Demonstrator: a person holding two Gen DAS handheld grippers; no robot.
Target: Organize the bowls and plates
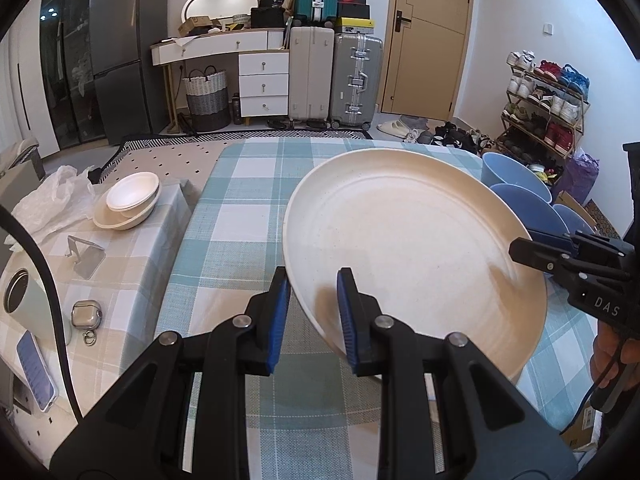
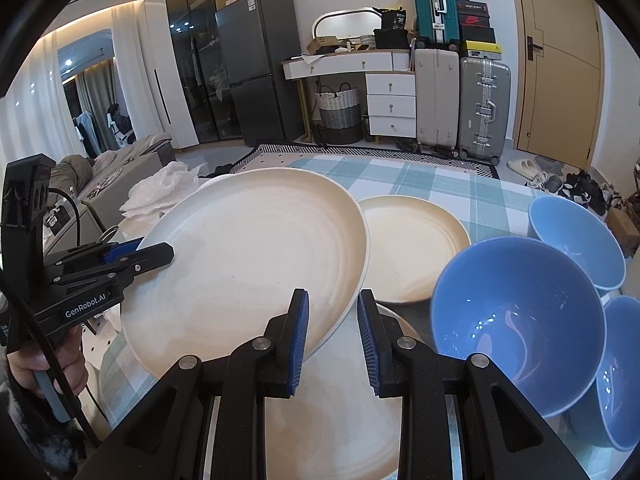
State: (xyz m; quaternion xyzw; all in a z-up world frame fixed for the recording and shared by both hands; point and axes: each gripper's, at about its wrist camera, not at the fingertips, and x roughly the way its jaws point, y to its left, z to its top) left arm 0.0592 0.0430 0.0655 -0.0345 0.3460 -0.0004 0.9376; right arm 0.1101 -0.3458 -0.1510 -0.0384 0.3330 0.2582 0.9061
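Note:
A large cream plate (image 1: 412,256) (image 2: 248,264) hangs tilted above the checked tablecloth (image 1: 240,208), held from both sides. My left gripper (image 1: 314,280) (image 2: 160,250) is shut on its left rim. My right gripper (image 2: 332,300) (image 1: 520,250) is shut on the opposite rim. A smaller cream plate (image 2: 412,248) lies on the table behind it, and another pale plate (image 2: 340,420) lies under my right gripper. Three blue bowls (image 2: 516,320) (image 1: 516,172) stand at the right. Stacked white bowls (image 1: 132,200) sit on the side table at the left.
The side table at the left carries a crumpled plastic bag (image 1: 52,200), a metal phone stand (image 1: 86,256), a pale cup (image 1: 28,304), an earbud case (image 1: 86,314) and a phone (image 1: 36,368). Suitcases, drawers and a shoe rack (image 1: 544,108) line the far wall.

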